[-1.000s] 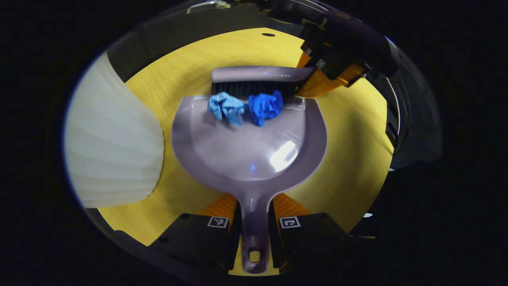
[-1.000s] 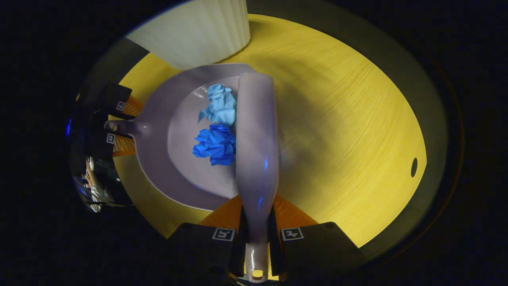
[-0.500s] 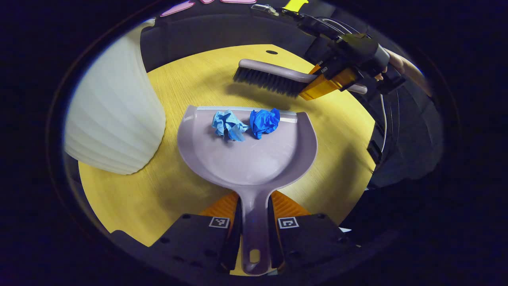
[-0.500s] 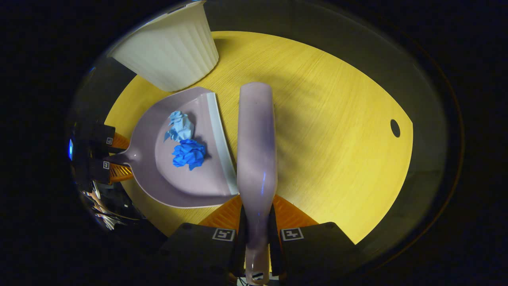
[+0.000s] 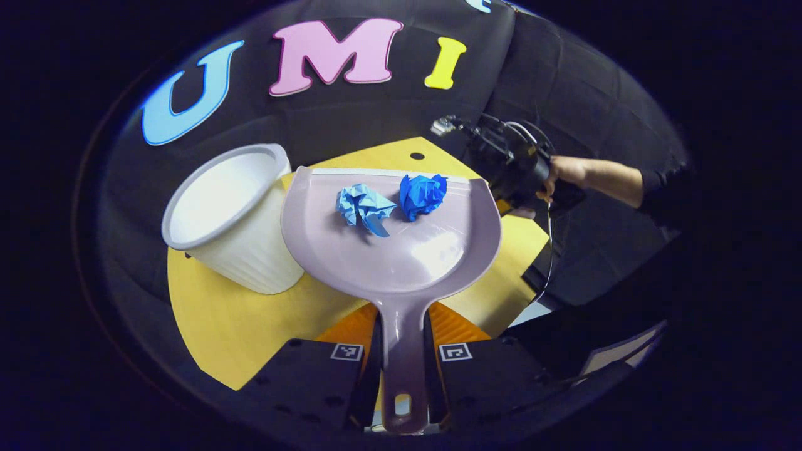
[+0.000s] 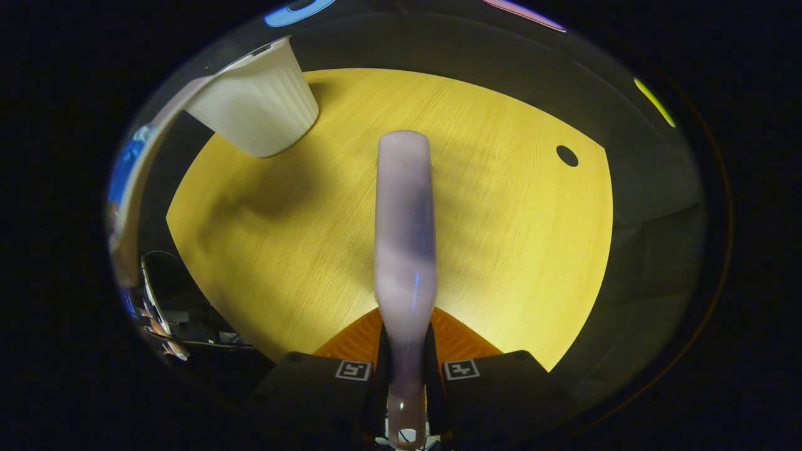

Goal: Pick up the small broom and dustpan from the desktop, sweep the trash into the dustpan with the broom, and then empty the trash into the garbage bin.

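The left gripper clamps its fingers on the dustpan handle, two paper wads inside, beside the bin. The right gripper clamps the broom above the desk.

Both gripper views high, angled down along their jaws, sharing yellow table and white bin.

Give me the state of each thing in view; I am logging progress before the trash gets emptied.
dustpan: lifted off the table, holding both wads
light blue paper wad: in the dustpan
dark blue paper wad: in the dustpan
broom: held above the table
garbage bin: upright on the table, open
left gripper: shut on the dustpan's handle
right gripper: shut on the broom's handle
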A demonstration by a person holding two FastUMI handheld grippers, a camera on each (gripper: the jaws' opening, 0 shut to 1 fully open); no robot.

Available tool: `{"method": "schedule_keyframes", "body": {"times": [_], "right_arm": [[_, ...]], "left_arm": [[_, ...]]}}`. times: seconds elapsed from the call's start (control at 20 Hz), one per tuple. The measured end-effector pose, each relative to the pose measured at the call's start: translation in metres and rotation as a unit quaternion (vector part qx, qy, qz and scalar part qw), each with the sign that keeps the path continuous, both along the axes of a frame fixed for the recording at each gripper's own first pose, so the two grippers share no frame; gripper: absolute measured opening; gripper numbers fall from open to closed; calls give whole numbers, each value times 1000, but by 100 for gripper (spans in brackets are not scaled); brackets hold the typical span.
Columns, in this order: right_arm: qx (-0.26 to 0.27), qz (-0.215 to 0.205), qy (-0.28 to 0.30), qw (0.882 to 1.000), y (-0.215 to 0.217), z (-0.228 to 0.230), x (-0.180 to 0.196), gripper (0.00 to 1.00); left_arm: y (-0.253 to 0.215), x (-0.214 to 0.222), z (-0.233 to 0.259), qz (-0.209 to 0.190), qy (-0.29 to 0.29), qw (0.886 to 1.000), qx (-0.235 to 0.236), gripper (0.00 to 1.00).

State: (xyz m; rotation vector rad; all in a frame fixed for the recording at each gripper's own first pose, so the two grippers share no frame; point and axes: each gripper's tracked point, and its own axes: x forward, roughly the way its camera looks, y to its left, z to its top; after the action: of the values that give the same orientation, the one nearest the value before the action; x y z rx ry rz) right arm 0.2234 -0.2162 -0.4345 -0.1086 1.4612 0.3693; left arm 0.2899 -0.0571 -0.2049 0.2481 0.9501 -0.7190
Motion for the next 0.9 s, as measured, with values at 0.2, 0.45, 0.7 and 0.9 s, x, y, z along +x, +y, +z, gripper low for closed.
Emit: {"method": "schedule_keyframes", "body": {"times": [0.2,0.45,0.7,0.9], "right_arm": [[31,-27,-1,999,2,-4,-3,28],[71,-81,1,994,7,-13,-9,28],[81,-122,21,989,13,-15,-14,28],[99,-149,7,984,11,-7,-2,28]], "left_arm": [[46,40,51,66,-43,997,27,27],[142,110,88,125,-63,979,150,28],[173,154,68,108,-28,964,241,28],[188,186,51,90,14,945,314,28]]}}
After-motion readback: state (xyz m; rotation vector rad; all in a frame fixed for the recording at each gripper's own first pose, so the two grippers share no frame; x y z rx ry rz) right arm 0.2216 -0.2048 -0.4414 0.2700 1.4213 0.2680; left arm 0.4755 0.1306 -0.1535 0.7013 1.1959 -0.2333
